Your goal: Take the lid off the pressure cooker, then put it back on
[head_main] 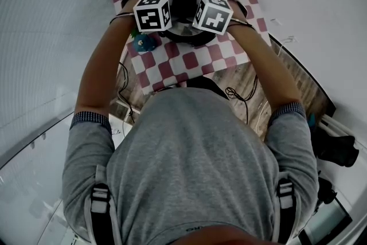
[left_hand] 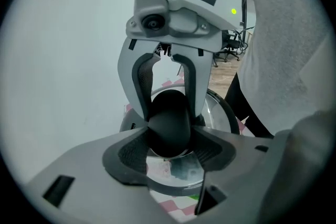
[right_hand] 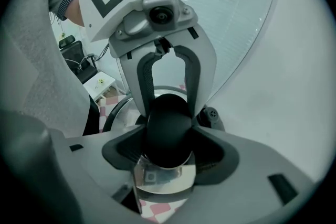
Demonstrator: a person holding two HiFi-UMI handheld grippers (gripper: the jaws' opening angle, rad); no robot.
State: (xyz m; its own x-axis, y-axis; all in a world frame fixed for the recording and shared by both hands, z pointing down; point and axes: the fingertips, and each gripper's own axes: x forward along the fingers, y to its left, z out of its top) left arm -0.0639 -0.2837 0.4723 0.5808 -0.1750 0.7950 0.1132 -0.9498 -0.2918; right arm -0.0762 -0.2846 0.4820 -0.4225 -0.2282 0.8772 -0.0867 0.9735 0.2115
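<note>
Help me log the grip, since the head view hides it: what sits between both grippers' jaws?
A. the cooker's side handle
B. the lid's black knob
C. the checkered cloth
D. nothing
B: the gripper views show the left gripper and the right gripper closed from opposite sides on the black knob of the lid.

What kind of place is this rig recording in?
Probably an office or lab corner, not a kitchen: the pressure cooker sits on a checkered cloth, cables trail on the wood floor, and an office chair stands behind.
</note>
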